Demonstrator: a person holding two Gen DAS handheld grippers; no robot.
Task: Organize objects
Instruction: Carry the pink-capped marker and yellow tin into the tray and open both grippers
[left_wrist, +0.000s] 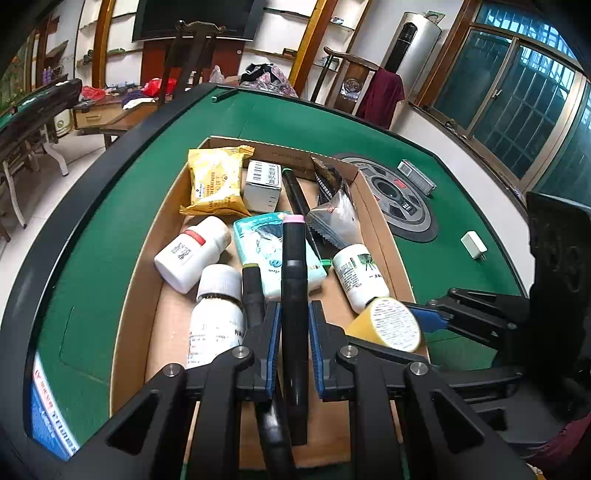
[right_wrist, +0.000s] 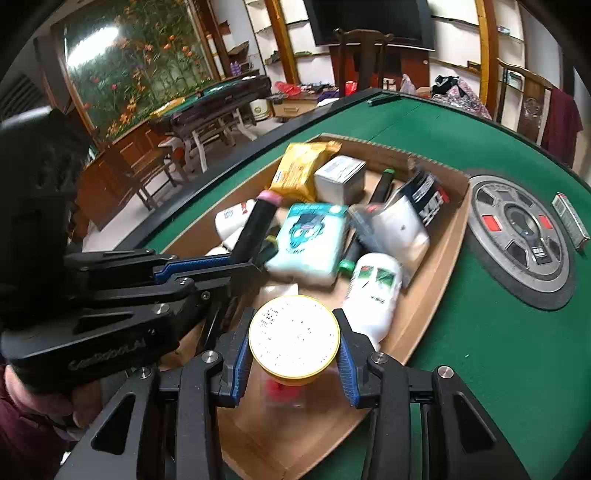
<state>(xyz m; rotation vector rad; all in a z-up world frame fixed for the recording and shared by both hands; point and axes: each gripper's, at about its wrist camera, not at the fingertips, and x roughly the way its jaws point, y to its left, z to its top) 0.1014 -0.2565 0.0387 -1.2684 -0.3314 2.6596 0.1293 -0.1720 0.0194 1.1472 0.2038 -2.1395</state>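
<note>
A cardboard box (left_wrist: 384, 236) on the green felt table holds mixed goods. In the left wrist view my left gripper (left_wrist: 293, 308) is shut on a black marker with a pink cap (left_wrist: 294, 266), which stands up over the box. In the right wrist view my right gripper (right_wrist: 295, 319) is shut on a yellow-rimmed jar (right_wrist: 294, 338) with a printed white end, held low over the box's near end (right_wrist: 280, 435). Just to its left, the left gripper (right_wrist: 251, 260) carries the marker (right_wrist: 258, 221). The jar (left_wrist: 391, 325) also shows beside a blue pad (left_wrist: 432, 318).
The box holds a yellow cracker pack (left_wrist: 216, 184), a small white carton (left_wrist: 263, 186), white bottles (left_wrist: 188, 254), a teal tissue pack (left_wrist: 269, 251), a dark pouch (left_wrist: 332, 206) and other markers. A round centre panel (left_wrist: 399, 199), a silver box (left_wrist: 415, 176) and a white charger (left_wrist: 473, 243) lie on the felt.
</note>
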